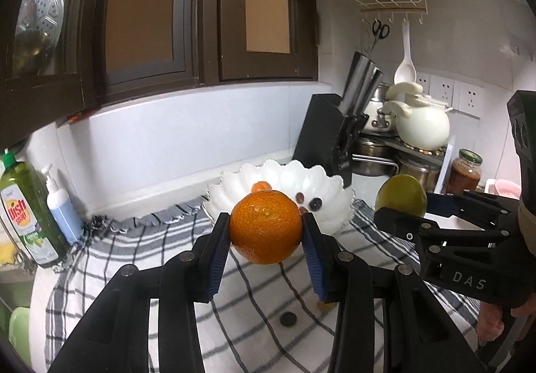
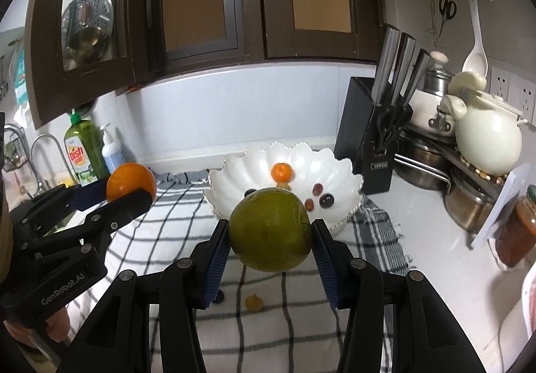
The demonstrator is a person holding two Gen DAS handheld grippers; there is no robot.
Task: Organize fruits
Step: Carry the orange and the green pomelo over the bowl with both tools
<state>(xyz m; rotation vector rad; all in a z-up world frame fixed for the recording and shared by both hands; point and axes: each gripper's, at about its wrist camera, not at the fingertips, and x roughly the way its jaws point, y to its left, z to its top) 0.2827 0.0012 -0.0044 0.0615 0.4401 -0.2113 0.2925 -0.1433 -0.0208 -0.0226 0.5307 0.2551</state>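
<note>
Kitchen counter space is covered by a checked cloth (image 2: 187,205), and at its back edge stands a white scalloped bowl (image 2: 338,178) that already holds a small tangerine (image 2: 282,171) and some grapes (image 2: 321,197). Left gripper (image 1: 266,229) is clamped on an orange (image 1: 266,227) and right gripper (image 2: 271,234) on a green fruit (image 2: 271,229), both held above the cloth just before the bowl. Because both fruits are round and smooth, I think one can slip or bounce out of the bowl if it is released too high, and both arms can collide when they go to the bowl together.
</note>
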